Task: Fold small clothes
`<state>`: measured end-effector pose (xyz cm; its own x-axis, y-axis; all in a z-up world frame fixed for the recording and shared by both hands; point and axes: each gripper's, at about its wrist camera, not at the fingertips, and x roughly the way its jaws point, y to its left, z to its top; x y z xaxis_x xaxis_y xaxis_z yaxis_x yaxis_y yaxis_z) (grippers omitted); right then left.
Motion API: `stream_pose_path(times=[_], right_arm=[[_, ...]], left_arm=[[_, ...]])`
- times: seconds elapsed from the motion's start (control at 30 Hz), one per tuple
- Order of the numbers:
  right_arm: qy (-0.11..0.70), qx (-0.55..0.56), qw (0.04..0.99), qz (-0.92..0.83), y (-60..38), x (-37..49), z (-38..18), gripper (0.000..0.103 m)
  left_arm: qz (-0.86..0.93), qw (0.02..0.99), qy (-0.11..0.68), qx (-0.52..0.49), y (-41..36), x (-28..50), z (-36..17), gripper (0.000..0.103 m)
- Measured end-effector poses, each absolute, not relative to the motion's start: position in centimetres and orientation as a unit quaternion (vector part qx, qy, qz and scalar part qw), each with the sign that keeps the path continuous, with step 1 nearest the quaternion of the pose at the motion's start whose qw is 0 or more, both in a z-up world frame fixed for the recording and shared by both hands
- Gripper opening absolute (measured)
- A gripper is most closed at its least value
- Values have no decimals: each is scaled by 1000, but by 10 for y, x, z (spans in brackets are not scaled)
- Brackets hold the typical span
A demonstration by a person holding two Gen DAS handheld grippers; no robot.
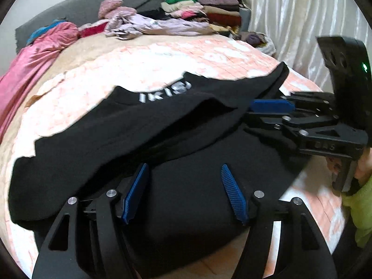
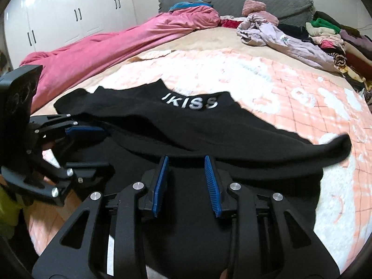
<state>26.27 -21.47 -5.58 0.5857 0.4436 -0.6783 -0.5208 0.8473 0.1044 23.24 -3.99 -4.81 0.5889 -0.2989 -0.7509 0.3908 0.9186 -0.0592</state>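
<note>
The black top lies spread on the bed, its white-lettered edge away from both cameras and a loose fold running across its middle. It looks a light, limp knit that will sag and drag instead of holding a shape; by my judgement it is best taken at a hem edge or corner, pinching through both layers so the under one does not slide away. The left gripper hangs over the near part of the cloth with its fingers well apart and nothing between them. The right gripper stands at the top's other side, fingers narrowed to a small gap; black cloth lies right under and ahead of the tips, but I cannot tell whether any is pinched.
</note>
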Motion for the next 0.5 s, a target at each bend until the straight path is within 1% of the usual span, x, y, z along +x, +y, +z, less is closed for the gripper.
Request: stream_pose_path(times=[0.07,0.1,0.2,0.23,0.3,0.4,0.47,0.5], right_arm=[[361,-51,894,262,-219,266,-55,28],[359,-48,896,256,-222,267,-54,33],[356,-32,903,239,-235,273,-52,35],[354,-25,905,233,-240,275,-51,36],[352,-15,908,227,-247,278,-49,38],[343,-4,914,217,-256,279,-46,43],[338,2,916,214,-259,280,-43,44],[336,6,917,213,-262,280,-42,45]], left_arm=[[-173,896,405,59,-35,242,-46,64],[-166,898,404,60,-33,246,-45,63],[-139,906,395,65,-28,257,-43,64],[-127,909,391,64,-25,265,-41,65],[-115,913,388,51,-20,275,-38,68],[-98,915,390,25,-14,293,-34,68],[-91,915,394,9,-11,304,-32,68],[-86,915,394,1,-10,308,-31,70]])
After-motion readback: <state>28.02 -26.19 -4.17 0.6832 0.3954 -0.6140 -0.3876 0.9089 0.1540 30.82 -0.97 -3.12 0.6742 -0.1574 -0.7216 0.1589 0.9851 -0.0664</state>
